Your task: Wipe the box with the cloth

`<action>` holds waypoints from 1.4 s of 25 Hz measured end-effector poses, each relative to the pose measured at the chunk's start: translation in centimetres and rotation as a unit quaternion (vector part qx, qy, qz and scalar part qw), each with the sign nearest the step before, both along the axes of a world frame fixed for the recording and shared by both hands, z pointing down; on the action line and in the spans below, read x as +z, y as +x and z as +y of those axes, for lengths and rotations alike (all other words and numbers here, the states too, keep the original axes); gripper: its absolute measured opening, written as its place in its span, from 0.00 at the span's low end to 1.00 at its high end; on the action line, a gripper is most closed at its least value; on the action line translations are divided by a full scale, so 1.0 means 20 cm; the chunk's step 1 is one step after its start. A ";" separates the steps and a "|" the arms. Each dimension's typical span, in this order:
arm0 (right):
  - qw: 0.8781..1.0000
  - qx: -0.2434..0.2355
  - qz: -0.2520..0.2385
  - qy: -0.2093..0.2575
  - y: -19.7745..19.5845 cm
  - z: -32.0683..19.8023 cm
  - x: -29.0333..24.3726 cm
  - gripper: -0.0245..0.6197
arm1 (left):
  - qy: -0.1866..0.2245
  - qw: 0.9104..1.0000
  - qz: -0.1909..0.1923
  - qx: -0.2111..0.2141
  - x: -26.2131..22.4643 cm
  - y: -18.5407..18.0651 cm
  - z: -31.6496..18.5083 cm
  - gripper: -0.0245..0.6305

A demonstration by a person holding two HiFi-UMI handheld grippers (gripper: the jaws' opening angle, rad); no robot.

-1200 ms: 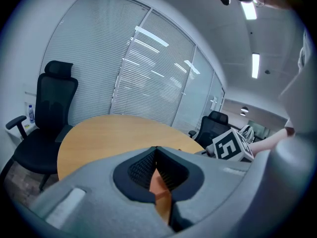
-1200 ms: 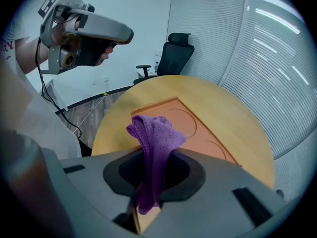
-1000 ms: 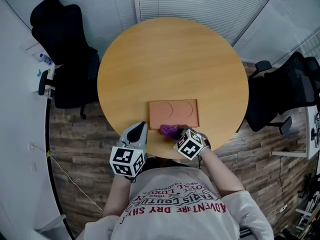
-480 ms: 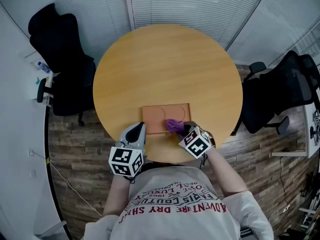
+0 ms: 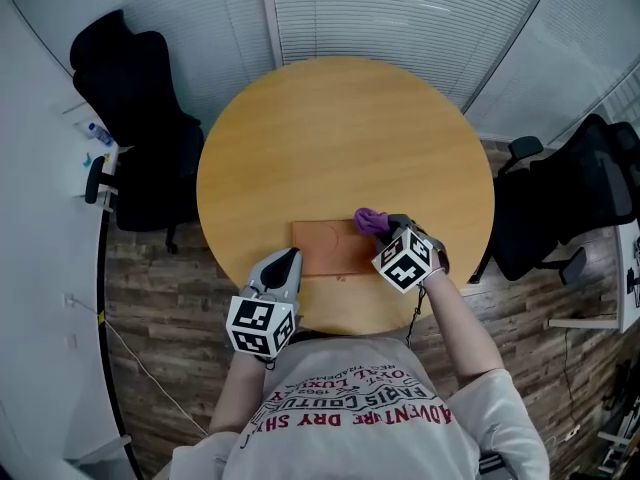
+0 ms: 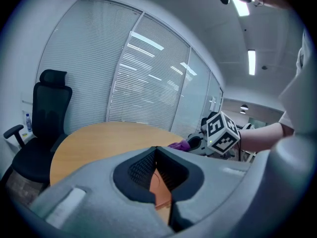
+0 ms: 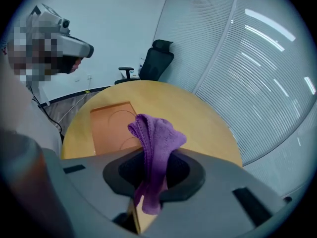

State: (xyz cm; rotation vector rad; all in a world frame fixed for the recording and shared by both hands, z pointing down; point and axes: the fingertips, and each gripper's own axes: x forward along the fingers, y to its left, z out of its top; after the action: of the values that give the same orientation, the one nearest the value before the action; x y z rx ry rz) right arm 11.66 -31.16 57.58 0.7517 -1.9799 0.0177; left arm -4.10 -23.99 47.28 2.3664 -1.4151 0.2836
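Observation:
A flat orange-brown box (image 5: pixel 330 249) with two circle outlines lies near the front edge of the round wooden table (image 5: pixel 340 138). A purple cloth (image 5: pixel 371 220) sits at the box's far right corner, bunched in my right gripper (image 5: pixel 386 227), which is shut on it. In the right gripper view the cloth (image 7: pixel 156 143) sticks up between the jaws, with the box (image 7: pixel 111 125) beyond to the left. I cannot tell whether the cloth touches the box. My left gripper (image 5: pixel 281 265) is shut and empty at the box's near left corner. The box (image 6: pixel 159 180) shows below its tips.
Black office chairs stand to the left (image 5: pixel 140 138) and right (image 5: pixel 570 198) of the table. Window blinds (image 5: pixel 400 8) run behind it. Wood-pattern floor (image 5: pixel 160 298) surrounds the table. The person's torso is close against the table's front edge.
My right gripper carried the purple cloth from the box's near edge across to its far right corner. The left gripper stayed by the near left corner.

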 end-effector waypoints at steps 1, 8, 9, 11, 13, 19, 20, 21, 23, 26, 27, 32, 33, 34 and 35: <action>1.000 0.002 0.004 0.004 0.01 -0.03 0.01 0.17 | -0.001 1.000 -0.002 -0.003 0.00 -0.01 0.00 0.05; 1.000 0.005 0.021 -0.004 0.02 -0.12 0.19 0.17 | -0.009 1.000 -0.013 -0.020 0.03 -0.07 0.01 0.05; 1.000 0.003 0.023 -0.006 0.02 -0.12 0.21 0.17 | -0.009 1.000 -0.013 -0.022 0.03 -0.08 0.01 0.05; 1.000 0.002 0.021 -0.008 0.03 -0.12 0.24 0.17 | -0.011 1.000 -0.014 -0.025 0.03 -0.08 0.01 0.05; 1.000 0.002 0.012 -0.012 0.01 -0.12 0.26 0.17 | -0.013 0.999 -0.015 -0.025 0.04 -0.09 0.00 0.05; 0.999 -0.002 -0.005 -0.034 -0.01 -0.08 0.28 0.17 | -0.018 0.999 -0.014 -0.024 0.05 -0.09 0.00 0.05; 0.999 -0.007 -0.004 -0.040 -0.02 -0.06 0.28 0.17 | -0.020 0.999 -0.015 -0.023 0.06 -0.09 0.00 0.05; 0.999 -0.012 -0.003 -0.046 -0.02 -0.04 0.29 0.17 | -0.021 0.999 -0.015 -0.022 0.06 -0.09 0.00 0.05; 0.998 -0.015 -0.006 -0.057 -0.02 -0.01 0.29 0.17 | -0.024 0.999 -0.016 -0.020 0.07 -0.10 0.00 0.05; 0.997 -0.007 -0.020 -0.069 -0.02 0.02 0.30 0.17 | -0.025 0.999 -0.015 -0.019 0.07 -0.10 0.00 0.05; 0.997 -0.004 -0.025 -0.070 -0.01 0.03 0.30 0.17 | -0.026 0.999 -0.015 -0.019 0.08 -0.10 0.00 0.05; 0.996 -0.011 -0.041 -0.074 -0.03 0.10 0.29 0.17 | -0.027 0.999 -0.013 -0.018 0.08 -0.11 0.01 0.05; 0.996 -0.015 -0.043 -0.077 -0.03 0.12 0.29 0.17 | -0.027 0.999 -0.012 -0.018 0.08 -0.11 0.01 0.05; 0.996 -0.018 -0.044 -0.081 -0.03 0.14 0.29 0.17 | -0.027 0.999 -0.011 -0.019 0.08 -0.10 0.01 0.05; 0.995 -0.019 -0.045 -0.084 -0.03 0.16 0.29 0.17 | -0.027 0.999 -0.011 -0.018 0.08 -0.10 0.02 0.05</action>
State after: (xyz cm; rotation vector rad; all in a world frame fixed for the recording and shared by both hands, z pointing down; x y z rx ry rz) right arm 11.14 -27.94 63.43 0.6125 -2.0493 0.1957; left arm -6.15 -23.69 48.87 2.2986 -1.4396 0.3338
